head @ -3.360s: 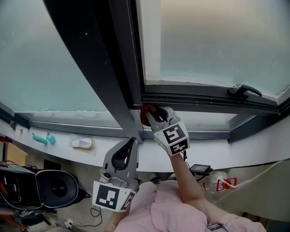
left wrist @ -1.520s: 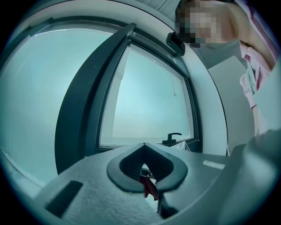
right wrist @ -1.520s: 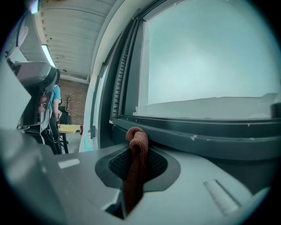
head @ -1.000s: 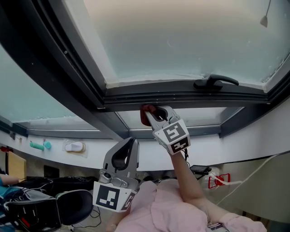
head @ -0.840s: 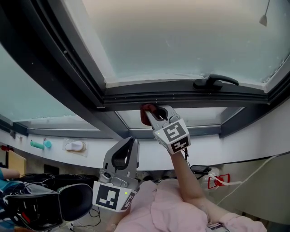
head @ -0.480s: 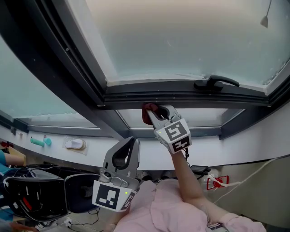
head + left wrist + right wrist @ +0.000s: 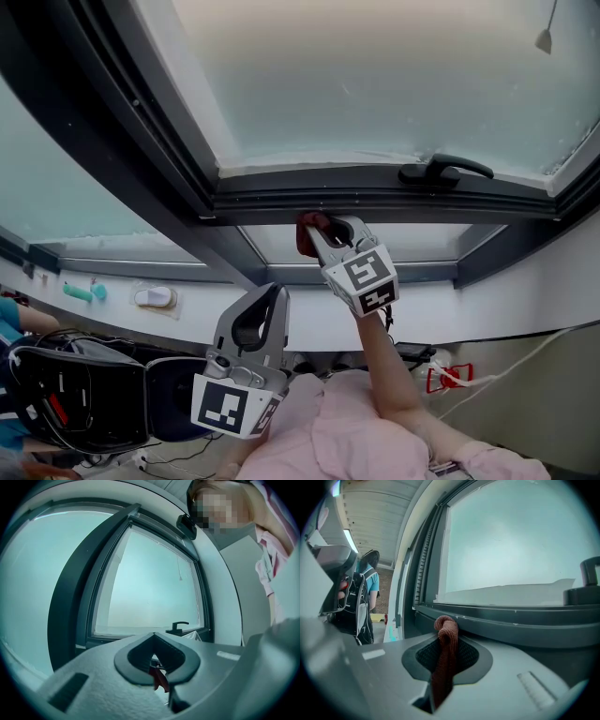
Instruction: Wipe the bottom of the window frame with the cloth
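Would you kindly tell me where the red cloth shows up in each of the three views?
Head view: cloth, centre, against the frame's bottom rail.
Left gripper view: cloth, small red patch, low centre.
Right gripper view: cloth, lower centre, pinched in the right tool.
Shared landmark: the black window handle.

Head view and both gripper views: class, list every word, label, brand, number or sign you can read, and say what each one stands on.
No readable text in any view.
Marker cubes, left and right: black-and-white square patterns only, no letters or numbers.
Packet on the sill: too small to read.
Red item at the head view's lower right: too small to read.
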A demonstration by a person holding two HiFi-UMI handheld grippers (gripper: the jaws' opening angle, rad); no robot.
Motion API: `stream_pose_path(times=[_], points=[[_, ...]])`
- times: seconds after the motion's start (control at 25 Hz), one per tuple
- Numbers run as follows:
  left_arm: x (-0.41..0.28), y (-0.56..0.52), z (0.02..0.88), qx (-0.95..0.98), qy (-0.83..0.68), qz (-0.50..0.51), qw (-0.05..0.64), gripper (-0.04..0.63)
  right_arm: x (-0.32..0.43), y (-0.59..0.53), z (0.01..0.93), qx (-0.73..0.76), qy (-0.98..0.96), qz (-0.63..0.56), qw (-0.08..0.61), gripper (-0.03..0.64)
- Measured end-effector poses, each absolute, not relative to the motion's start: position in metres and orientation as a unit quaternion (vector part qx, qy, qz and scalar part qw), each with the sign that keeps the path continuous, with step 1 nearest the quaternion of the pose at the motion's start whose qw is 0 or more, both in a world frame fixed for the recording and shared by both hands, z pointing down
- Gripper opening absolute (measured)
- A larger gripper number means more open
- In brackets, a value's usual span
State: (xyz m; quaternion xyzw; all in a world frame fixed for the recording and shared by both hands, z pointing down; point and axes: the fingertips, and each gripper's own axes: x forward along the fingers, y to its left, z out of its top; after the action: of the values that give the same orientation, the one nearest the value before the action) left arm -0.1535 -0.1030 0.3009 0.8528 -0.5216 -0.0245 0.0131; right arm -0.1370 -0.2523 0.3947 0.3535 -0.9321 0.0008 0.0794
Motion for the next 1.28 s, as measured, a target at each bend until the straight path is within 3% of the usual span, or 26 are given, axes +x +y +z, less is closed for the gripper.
stream_pose_path(times=[0.4, 0.88, 1.28], points=[[-0.112, -0.069, 0.305, 0.850, -0.525, -0.030, -0.005, 0.000, -0.088, -0.224, 0.395, 0.363, -0.929, -0.011, 0.069, 0.048], [-0.130, -0.110, 0.298, 0.857, -0.515, -0.026, 0.022, 0.000, -0.092, -0.261, 0.397, 0.382, -0.920, 0.014, 0.086, 0.048], [-0.098, -0.100, 0.303, 0.855, -0.518, -0.033, 0.008, 0.000, -0.068, -0.255, 0.396, 0.369, -0.926, -0.003, 0.077, 0.048]])
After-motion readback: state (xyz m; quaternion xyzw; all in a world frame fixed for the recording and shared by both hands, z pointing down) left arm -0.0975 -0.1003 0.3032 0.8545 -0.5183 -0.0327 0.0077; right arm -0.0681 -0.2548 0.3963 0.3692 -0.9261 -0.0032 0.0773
